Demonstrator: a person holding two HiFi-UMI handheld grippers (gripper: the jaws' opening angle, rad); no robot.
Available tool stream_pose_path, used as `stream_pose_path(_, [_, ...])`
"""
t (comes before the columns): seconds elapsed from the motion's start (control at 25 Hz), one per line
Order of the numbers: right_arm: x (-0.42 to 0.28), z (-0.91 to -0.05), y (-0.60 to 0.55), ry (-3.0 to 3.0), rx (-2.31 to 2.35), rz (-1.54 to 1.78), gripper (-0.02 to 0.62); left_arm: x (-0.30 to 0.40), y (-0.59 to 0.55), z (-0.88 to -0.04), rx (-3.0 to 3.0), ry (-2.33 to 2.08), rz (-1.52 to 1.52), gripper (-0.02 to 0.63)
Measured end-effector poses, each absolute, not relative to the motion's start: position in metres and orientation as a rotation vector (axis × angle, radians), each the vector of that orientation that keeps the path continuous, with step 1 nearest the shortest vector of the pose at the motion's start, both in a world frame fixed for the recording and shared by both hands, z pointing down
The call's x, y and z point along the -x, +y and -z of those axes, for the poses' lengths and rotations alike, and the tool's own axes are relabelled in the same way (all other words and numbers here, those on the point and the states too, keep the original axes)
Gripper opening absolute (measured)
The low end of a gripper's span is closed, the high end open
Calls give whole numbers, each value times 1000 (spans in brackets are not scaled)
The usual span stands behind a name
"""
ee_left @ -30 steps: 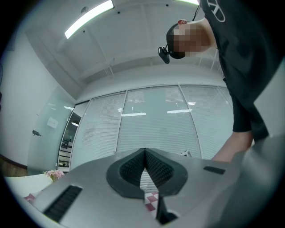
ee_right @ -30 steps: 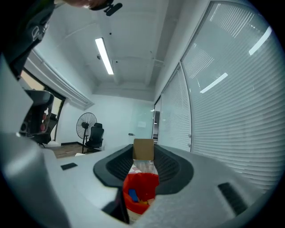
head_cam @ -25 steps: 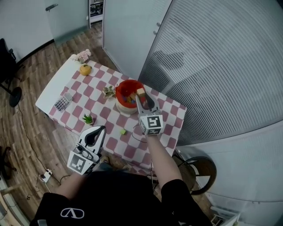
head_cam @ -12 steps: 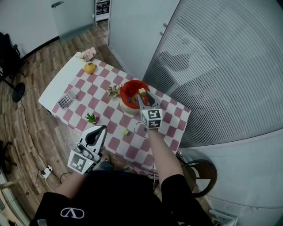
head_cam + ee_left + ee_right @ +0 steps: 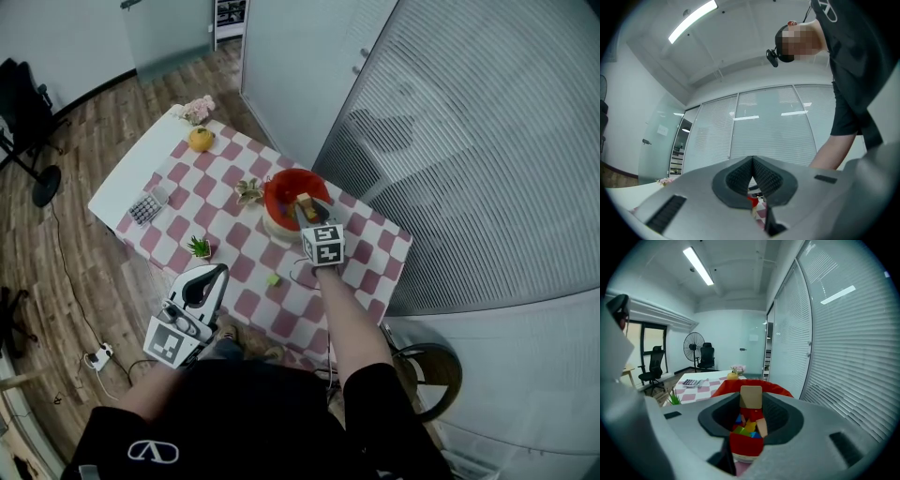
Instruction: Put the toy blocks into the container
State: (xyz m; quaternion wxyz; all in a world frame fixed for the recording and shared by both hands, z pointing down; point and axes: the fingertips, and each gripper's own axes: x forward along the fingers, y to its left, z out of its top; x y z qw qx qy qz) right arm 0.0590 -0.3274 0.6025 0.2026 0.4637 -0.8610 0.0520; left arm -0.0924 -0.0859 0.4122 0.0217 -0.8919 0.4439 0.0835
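Note:
A red bowl (image 5: 284, 190) stands on the checked tablecloth (image 5: 244, 239) at the far side of the table, with several coloured blocks (image 5: 745, 425) inside it. My right gripper (image 5: 306, 210) hangs over the bowl's near rim, shut on a tan wooden block (image 5: 304, 205). In the right gripper view the tan block (image 5: 751, 397) sits between the jaws with the bowl (image 5: 776, 389) right behind it. A small green block (image 5: 273, 279) lies on the cloth nearer me. My left gripper (image 5: 204, 287) stays at the table's near edge, pads meeting, holding nothing.
On the table are a small green potted plant (image 5: 199, 247), a dried plant (image 5: 249, 191) beside the bowl, a yellow fruit (image 5: 201, 139), pink flowers (image 5: 198, 109) and a keypad (image 5: 146, 207). A cable loop (image 5: 305, 274) lies near my right arm. A round stool (image 5: 427, 366) stands at the right.
My right gripper has sunk and tipped downward with the tan block, closer over the red bowl. The left gripper has stayed where it was.

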Motion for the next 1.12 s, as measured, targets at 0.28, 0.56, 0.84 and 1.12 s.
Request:
stream_pose_path(0.28, [-66,-607,-340,-2340,-1331,-158,172,93,-89,-413,2766,1385,-249,6])
stream_pose_path(0.56, [-67,-602,-342,-2355,-1332,-169,190,92,-91,-411,2764,1382,-262,5])
stream_pose_path(0.84, [-62,-544,-311,-2490,-1344,-8,187,92,-90,-412,2767,1379,-273,5])
stream_pose_path(1.12, [-46,-465,-238,-2668,-1303,175,181,88,-89,-410,2784,1356,-287,5])
